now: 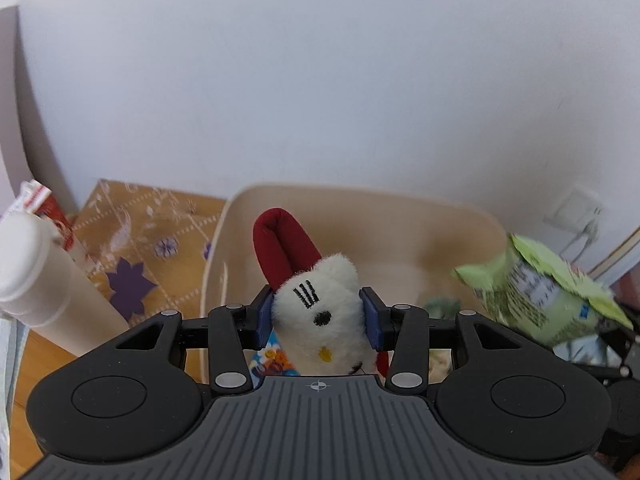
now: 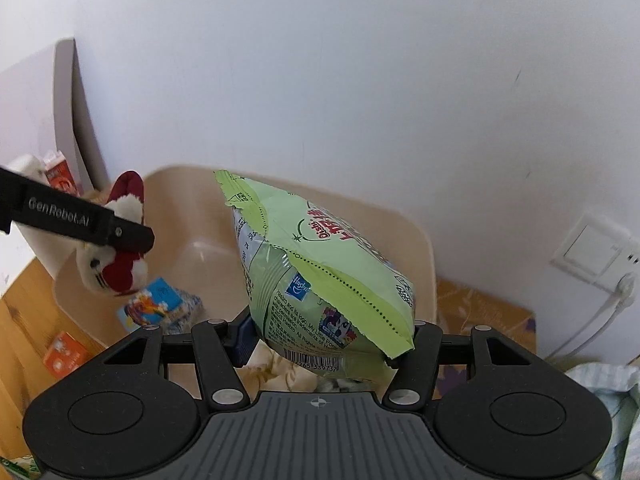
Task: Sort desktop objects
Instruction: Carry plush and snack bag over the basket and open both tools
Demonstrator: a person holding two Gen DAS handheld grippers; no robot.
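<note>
- White plush toy (image 1: 320, 316) with a dark red bow, black stitched whiskers and a yellow nose: clamped between the blue pads (image 1: 262, 318) of the left gripper (image 1: 318, 320), held above the open beige bin (image 1: 400, 240). In the right wrist view the same toy (image 2: 116, 256) hangs at the left, over the bin's near-left corner, under a black finger marked "GenRobot.AI".
- Light green snack bag (image 2: 320, 268), printed with a Hasbro logo and a barcode: pinched at its lower end by the right gripper (image 2: 326, 338), standing tilted above the bin (image 2: 416, 240). In the left wrist view the bag (image 1: 536, 292) appears blurred at the right, over the bin's right edge.
- Beige bin, interior: a blue cartoon-printed packet (image 2: 160, 304) lies on the floor near the left wall; a pale crumpled item lies just beneath the right gripper, too hidden to identify.
- White cylindrical bottle (image 1: 44, 272): stands left of the bin, with a red-and-white carton (image 1: 50, 210) behind it.
- Patterned ochre cloth (image 1: 140, 232) with purple stars: covers the wooden tabletop (image 2: 24, 320) around the bin.
- Orange small box (image 2: 64, 354): lies on the wood, left of the bin.
- White wall socket (image 2: 592, 256): mounted at the right, with a cable plugged in.
</note>
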